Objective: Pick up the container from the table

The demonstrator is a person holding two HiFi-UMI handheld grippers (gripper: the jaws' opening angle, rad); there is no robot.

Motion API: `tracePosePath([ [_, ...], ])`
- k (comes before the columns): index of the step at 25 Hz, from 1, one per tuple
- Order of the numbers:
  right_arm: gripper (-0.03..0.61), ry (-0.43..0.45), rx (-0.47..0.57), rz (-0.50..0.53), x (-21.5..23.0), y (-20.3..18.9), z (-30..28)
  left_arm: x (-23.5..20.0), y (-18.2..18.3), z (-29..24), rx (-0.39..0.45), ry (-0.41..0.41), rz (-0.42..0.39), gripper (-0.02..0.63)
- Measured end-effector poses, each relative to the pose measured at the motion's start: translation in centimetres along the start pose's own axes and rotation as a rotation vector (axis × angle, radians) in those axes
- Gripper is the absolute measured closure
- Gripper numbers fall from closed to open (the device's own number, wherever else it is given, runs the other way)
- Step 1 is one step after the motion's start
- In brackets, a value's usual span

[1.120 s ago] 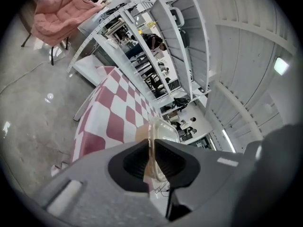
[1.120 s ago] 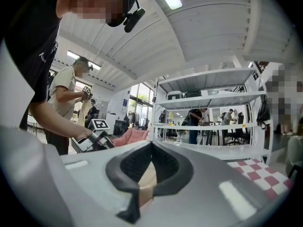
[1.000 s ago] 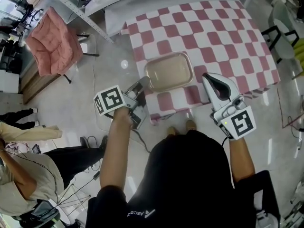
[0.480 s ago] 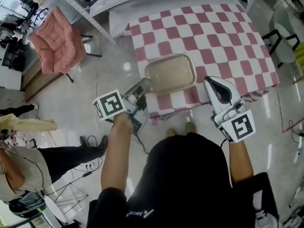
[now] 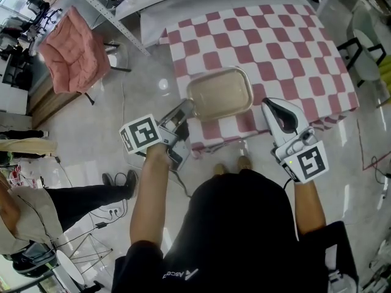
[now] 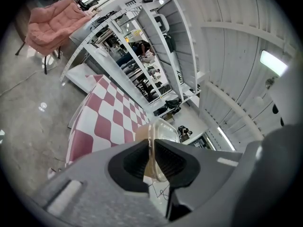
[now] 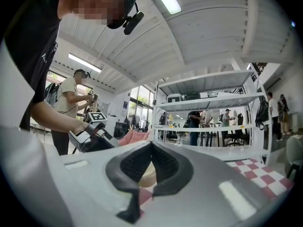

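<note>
clear plastic container with a pale brown inside [image 5: 220,93] is held over the near left part of the table with the pink and white checked cloth [image 5: 293,47]. its left rim is pinched by the left gripper [image 5: 186,107], which is held in the person's left hand [image 5: 157,156]. in the left gripper view the thin rim is seen squeezed between the two dark ribbed pads [image 6: 137,162], and the rest of the container is seen sticking out past them. grey floor is seen under the near end of the container in that view, so it looks to be a little way up off the cloth, but this cannot be told for sure from above

the right gripper [image 5: 273,105] is held near the container's right end, over the near edge of the cloth, and the container is not touched by it. in the right gripper view its jaws are seen pressed together with nothing between them, and a bit of the pale container is seen behind them. a white cube with black square marks [image 5: 142,134] is carried on each gripper

a pink padded chair [image 5: 73,50] is seen on the shiny grey floor [image 5: 140,84] to the left of the table, well apart from it. white metal shelves [image 6: 142,41] are seen past the far side of the table. another person in dark trousers [image 5: 79,203] is seen at the left
</note>
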State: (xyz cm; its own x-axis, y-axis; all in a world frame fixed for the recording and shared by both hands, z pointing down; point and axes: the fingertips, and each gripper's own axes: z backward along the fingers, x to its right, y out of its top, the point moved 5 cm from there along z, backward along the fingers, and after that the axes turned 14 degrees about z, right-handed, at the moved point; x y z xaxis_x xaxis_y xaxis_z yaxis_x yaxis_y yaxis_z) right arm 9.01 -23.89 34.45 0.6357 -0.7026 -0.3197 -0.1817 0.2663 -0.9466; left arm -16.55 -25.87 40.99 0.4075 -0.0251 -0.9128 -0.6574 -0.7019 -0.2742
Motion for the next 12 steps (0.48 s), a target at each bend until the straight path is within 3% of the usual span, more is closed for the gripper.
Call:
tracePosePath([
  [12, 0.575, 0.003, 0.007, -0.001, -0.37, 0.26, 0.17, -0.07, -0.21, 0.24, -0.002, -0.006, 0.008, 0.565],
])
